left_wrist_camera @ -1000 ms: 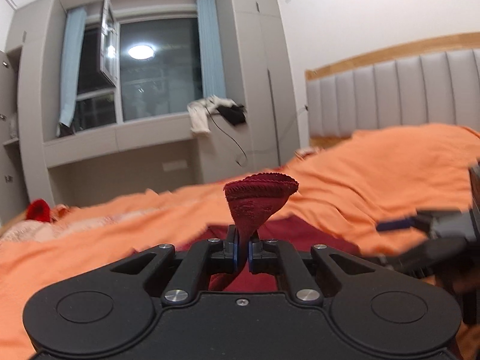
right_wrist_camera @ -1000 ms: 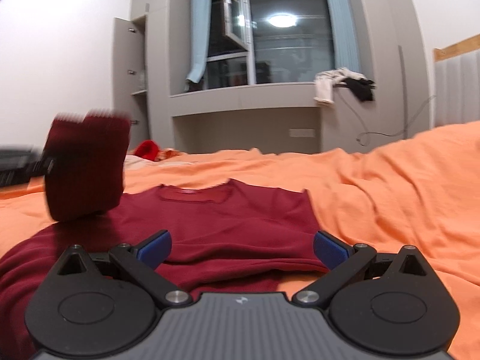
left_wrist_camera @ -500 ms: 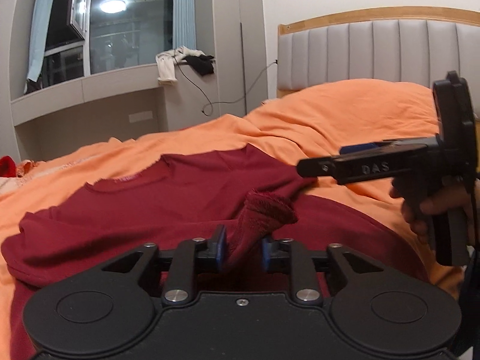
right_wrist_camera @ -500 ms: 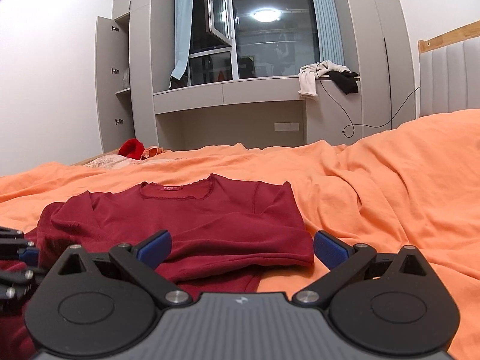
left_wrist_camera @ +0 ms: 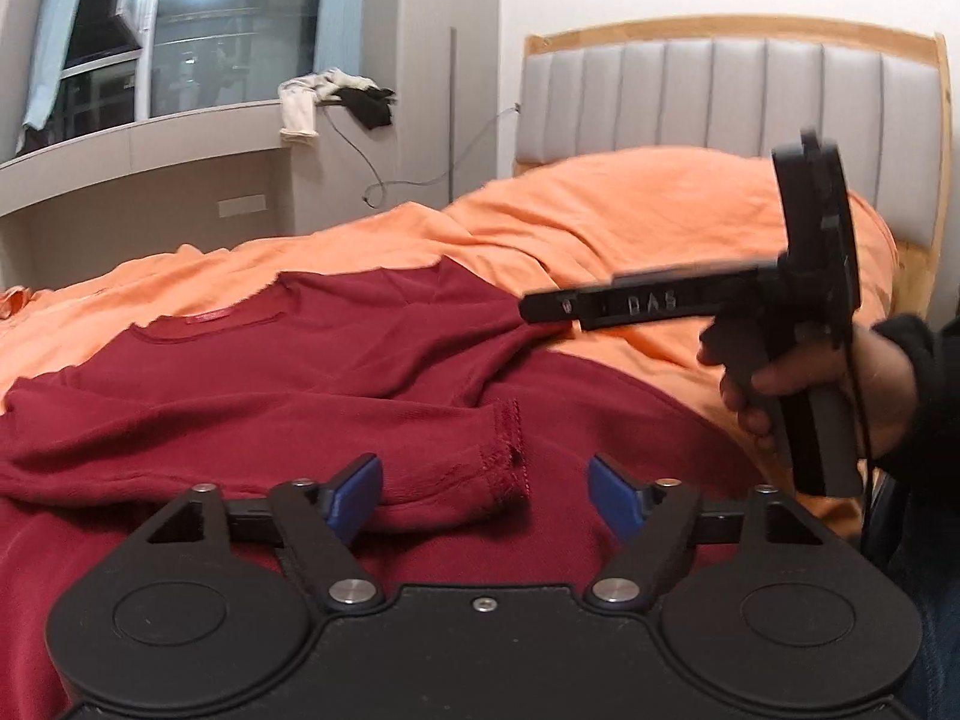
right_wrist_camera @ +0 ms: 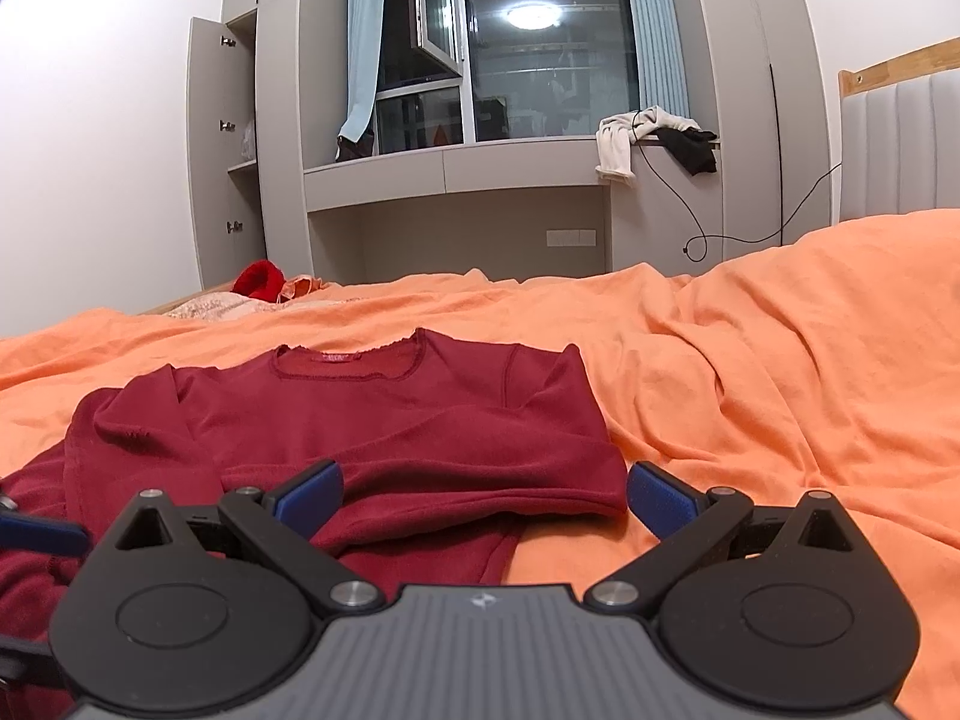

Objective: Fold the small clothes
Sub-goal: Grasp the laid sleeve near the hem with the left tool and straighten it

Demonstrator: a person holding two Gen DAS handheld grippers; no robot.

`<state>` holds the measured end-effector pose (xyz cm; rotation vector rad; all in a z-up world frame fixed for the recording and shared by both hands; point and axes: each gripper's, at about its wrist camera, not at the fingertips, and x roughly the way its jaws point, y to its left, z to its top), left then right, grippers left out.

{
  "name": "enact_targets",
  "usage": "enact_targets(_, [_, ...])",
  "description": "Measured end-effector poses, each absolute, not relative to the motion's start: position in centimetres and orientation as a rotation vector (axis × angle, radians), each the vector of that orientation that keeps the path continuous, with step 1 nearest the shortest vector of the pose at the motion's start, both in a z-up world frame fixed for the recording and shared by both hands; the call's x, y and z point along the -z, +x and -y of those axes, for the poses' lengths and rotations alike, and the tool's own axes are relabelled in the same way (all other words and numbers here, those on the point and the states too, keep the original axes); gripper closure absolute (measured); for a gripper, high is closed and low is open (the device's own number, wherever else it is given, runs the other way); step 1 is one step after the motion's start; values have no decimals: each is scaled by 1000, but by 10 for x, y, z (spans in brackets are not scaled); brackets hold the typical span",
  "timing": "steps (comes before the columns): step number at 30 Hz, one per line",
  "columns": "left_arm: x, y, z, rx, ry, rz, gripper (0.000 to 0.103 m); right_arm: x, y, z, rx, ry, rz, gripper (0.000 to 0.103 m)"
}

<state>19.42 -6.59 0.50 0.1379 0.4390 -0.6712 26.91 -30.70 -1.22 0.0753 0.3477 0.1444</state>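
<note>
A dark red long-sleeved shirt [left_wrist_camera: 288,372] lies flat on the orange bedspread [left_wrist_camera: 600,228], neck away from me. Its left sleeve is folded across the body, and the cuff [left_wrist_camera: 504,456] lies just in front of my left gripper [left_wrist_camera: 485,495], which is open and empty. The shirt also shows in the right wrist view [right_wrist_camera: 384,420], with its right sleeve folded across the body. My right gripper [right_wrist_camera: 483,498] is open and empty, low over the shirt's near right edge. It also shows from the side in the left wrist view [left_wrist_camera: 540,307], held by a hand.
A grey padded headboard [left_wrist_camera: 720,96] stands at the right. A window ledge [right_wrist_camera: 480,162] with white and black clothes [right_wrist_camera: 654,144] and a hanging cable is beyond the bed. A red item [right_wrist_camera: 258,279] lies at the bed's far left.
My left gripper lowered the sleeve cuff onto the shirt body and opened, letting it go. The right gripper stayed open and shifted slightly.
</note>
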Motion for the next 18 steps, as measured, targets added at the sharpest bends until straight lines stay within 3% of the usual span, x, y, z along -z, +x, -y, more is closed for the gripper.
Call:
enact_targets(3, [-12,186,52,615,99,-418,16,14,272,306,-147,73,-359,0])
enact_targets(11, [-16,183,13,417,-43,-421,18,20,275,303,-149,64,-376,0])
enact_targets(14, [-15,191,7,391,-94,-458,26,22,276,301,-151,54,-381,0])
enact_targets(18, [-9,196,8,419,-112,-501,45,23,275,300,-156,46,-381,0])
